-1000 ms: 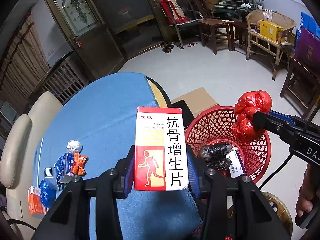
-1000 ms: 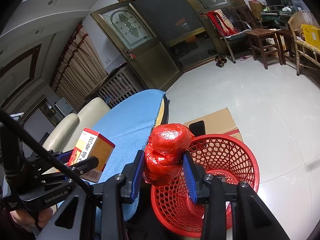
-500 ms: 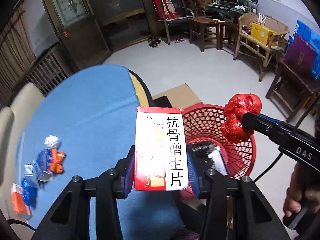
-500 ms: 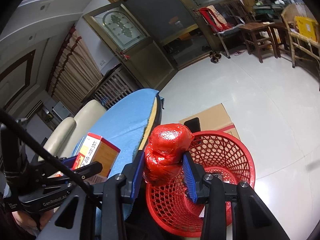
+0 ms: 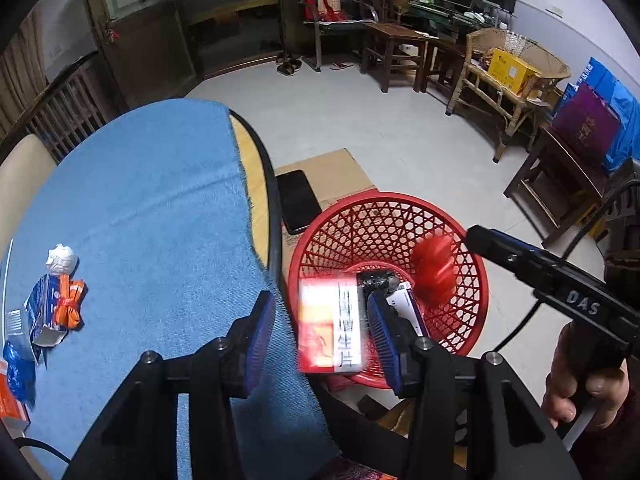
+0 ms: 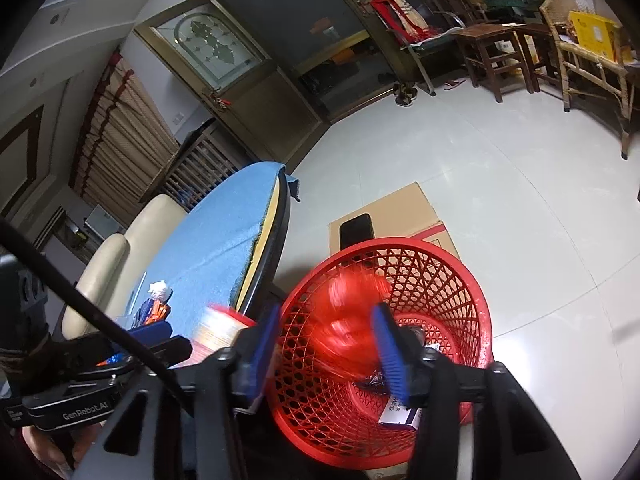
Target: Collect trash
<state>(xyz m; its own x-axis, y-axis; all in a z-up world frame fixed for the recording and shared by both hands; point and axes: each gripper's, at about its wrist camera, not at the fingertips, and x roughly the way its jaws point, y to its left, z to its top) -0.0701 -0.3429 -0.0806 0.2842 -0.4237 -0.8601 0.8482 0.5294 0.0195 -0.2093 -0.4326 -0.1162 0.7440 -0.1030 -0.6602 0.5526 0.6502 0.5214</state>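
Observation:
Both grippers are open over the red mesh basket [image 5: 472, 252] [image 6: 476, 304] beside the table. My left gripper [image 5: 320, 330] has its jaws spread, and the red and white medicine box [image 5: 332, 326] is blurred between them, dropping free towards the basket. My right gripper [image 6: 326, 344] is open too, and the red crumpled bag [image 6: 346, 332] [image 5: 436, 270] is blurred, falling into the basket. A black bag [image 5: 378, 280] and a small white box [image 6: 400, 412] lie on the basket floor.
The round table with a blue cloth [image 5: 152, 208] carries more trash at its left: a white wad [image 5: 60, 258], a blue and orange packet [image 5: 56, 308], and blue and orange items at the edge. A black phone [image 5: 298, 200] lies on a cardboard box [image 5: 340, 168].
Both grippers have opened. The medicine box and the red bag have left the jaws and are falling into the basket. Both grippers have tipped down towards it.

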